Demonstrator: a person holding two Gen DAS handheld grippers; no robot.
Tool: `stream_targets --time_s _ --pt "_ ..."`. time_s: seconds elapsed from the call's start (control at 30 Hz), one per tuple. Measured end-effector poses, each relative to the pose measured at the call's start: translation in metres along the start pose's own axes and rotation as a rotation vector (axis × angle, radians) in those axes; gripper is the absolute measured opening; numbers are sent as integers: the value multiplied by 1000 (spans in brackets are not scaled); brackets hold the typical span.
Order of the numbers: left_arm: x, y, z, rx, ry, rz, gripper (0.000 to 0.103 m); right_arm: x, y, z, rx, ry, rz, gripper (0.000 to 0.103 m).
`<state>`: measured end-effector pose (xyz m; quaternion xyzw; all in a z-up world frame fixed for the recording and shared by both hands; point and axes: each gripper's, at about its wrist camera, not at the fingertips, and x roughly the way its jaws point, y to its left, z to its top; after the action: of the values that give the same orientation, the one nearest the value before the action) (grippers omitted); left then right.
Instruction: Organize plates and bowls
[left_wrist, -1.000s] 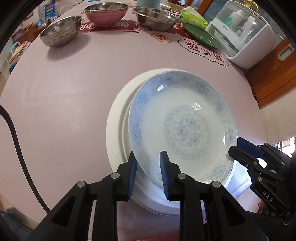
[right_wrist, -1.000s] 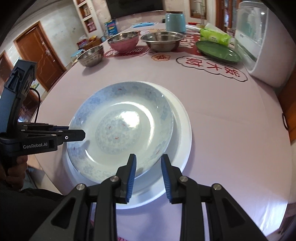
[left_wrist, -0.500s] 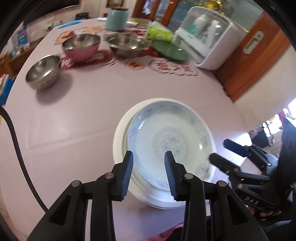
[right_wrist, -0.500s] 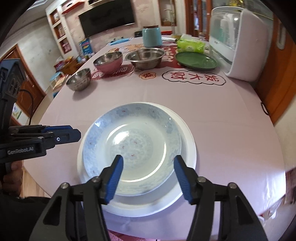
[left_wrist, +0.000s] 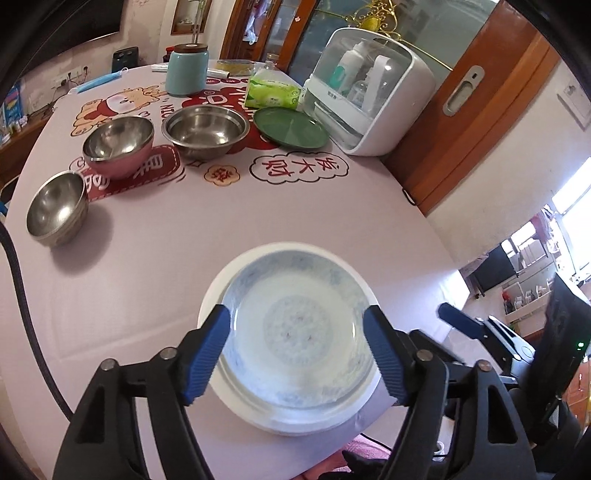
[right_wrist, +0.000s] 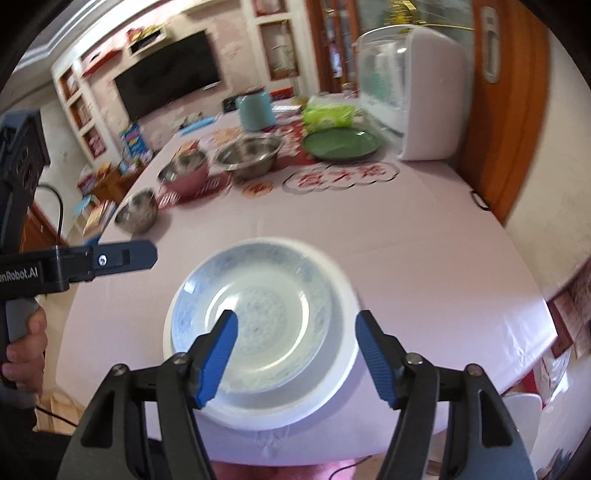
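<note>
— Far left?
— Small steel bowl (left_wrist: 57, 208), then pink bowl (left_wrist: 119, 147), big steel bowl (left_wrist: 205, 130), green plate (left_wrist: 290, 127), white cabinet (left_wrist: 369, 92) — all well back on the table (left_wrist: 147, 266).
— Nearer?
— Blue-patterned plate (left_wrist: 295, 328) stacked on white plate (left_wrist: 214, 295), shifted left on it in the right view, close to the near edge.
— Left gripper (left_wrist: 297, 350)?
— Above the stack, jaws opening, wide, nothing pressed between the pads (left_wrist: 207, 354).
— Right gripper (right_wrist: 295, 354)?
— Same — opening wide over the stack, holding nothing, clear of the rim.
</note>
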<state>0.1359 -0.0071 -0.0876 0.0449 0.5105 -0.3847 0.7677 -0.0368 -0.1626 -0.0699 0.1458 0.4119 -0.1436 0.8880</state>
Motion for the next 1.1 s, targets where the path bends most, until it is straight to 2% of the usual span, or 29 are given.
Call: stream_targets --time_s 0.2,0.53,0.7,0.87,1.1 --pt "4 -17 40 0 -2 51 76 -6 -32 34 68 -57 33 72" --pt "17 -57 106 -29 -29 134 80 3 -92 104 97 -113 89 79" --pt "24 -74 138 -53 -42 192 80 19 -118 142 87 -115 114 79" --pt "32 -86 170 -77 -59 215 80 39 -136 173 80 -119 156 79" --pt "56 -91 216 -110 -94 232 80 76 -150 207 44 -119 155 79"
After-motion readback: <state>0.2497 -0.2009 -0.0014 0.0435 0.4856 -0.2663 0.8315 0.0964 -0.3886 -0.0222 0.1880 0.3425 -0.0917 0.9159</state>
